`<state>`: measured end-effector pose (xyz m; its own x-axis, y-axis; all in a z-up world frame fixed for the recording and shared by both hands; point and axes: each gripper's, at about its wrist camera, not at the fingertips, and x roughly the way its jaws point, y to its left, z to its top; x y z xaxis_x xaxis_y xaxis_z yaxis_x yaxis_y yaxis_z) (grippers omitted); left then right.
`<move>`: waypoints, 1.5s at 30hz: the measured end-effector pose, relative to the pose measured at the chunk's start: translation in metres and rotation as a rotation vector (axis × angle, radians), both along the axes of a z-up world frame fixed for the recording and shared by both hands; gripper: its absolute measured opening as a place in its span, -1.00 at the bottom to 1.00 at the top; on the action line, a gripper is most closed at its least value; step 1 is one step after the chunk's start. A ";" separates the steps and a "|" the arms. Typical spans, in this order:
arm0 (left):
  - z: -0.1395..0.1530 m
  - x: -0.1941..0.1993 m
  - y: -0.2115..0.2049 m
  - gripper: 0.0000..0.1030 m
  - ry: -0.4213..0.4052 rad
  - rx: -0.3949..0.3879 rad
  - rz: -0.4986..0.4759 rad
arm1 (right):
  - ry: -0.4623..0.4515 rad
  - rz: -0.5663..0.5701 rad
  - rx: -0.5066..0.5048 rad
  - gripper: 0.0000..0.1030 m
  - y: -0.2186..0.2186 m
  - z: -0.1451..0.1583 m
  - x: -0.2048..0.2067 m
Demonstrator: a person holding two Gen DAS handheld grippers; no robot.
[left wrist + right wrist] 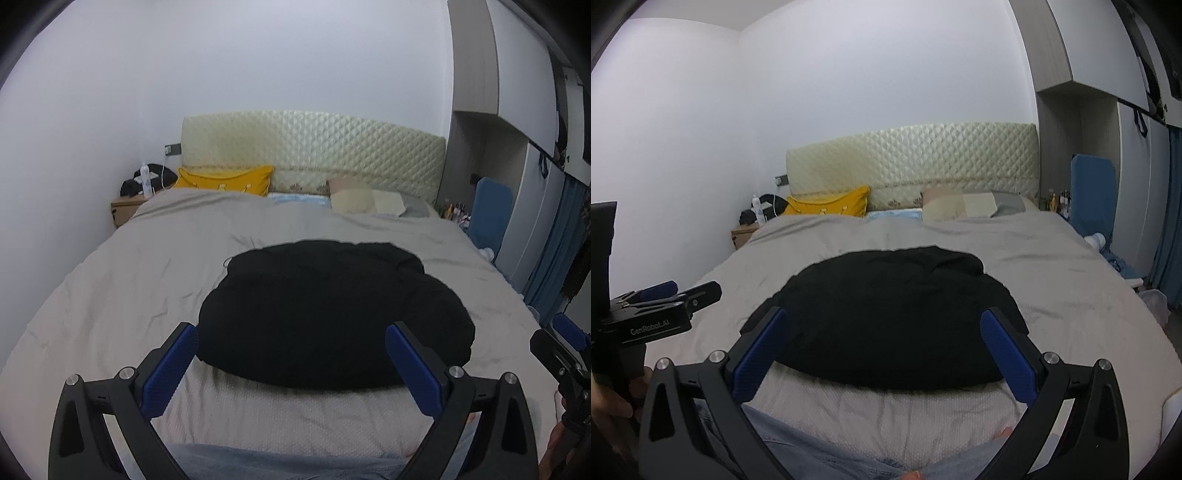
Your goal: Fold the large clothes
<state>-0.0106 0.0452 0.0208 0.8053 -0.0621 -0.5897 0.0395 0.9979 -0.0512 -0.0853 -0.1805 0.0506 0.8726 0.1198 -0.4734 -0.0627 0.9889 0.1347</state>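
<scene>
I hold one gripper in each hand, above the near end of the bed [110, 266]. The fingers of my left gripper [291, 363] are spread wide and hold nothing. The fingers of my right gripper [884, 347] are spread wide too, and they hold nothing.

The black garment [328, 314] lies on the grey cover of the bed, in a flat, rounded pile near the foot end. It sits right in front of both grippers. In the left view its near edge shows between my two blue pads. In the right view my finger tips stand in front of its left and right edges. I cannot tell if the fingers touch the cloth.

In the left view I can see my right gripper at the far right edge. In the right view my left gripper shows at the left edge.

At the far end of the bed a yellow pillow [225, 181] leans on the pale padded headboard [332, 147]. A cream pillow [354, 199] lies further right. A small wooden nightstand [123, 212] stands beside the bed on the left, with a bottle [145, 179] on it.
</scene>
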 end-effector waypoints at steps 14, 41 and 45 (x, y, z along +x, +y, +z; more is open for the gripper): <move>-0.012 0.012 -0.005 0.99 0.029 0.013 0.004 | 0.064 -0.003 -0.020 1.00 0.008 -0.021 0.010; -0.012 0.010 -0.003 0.99 0.041 0.011 0.009 | 0.051 -0.033 -0.038 1.00 0.001 -0.020 0.006; -0.014 0.011 -0.004 0.99 0.044 0.012 0.006 | 0.045 -0.033 -0.039 1.00 0.002 -0.018 0.006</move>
<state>0.0007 0.0415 0.0071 0.7787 -0.0499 -0.6254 0.0313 0.9987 -0.0408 -0.0797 -0.1786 0.0322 0.8536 0.0722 -0.5160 -0.0248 0.9949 0.0981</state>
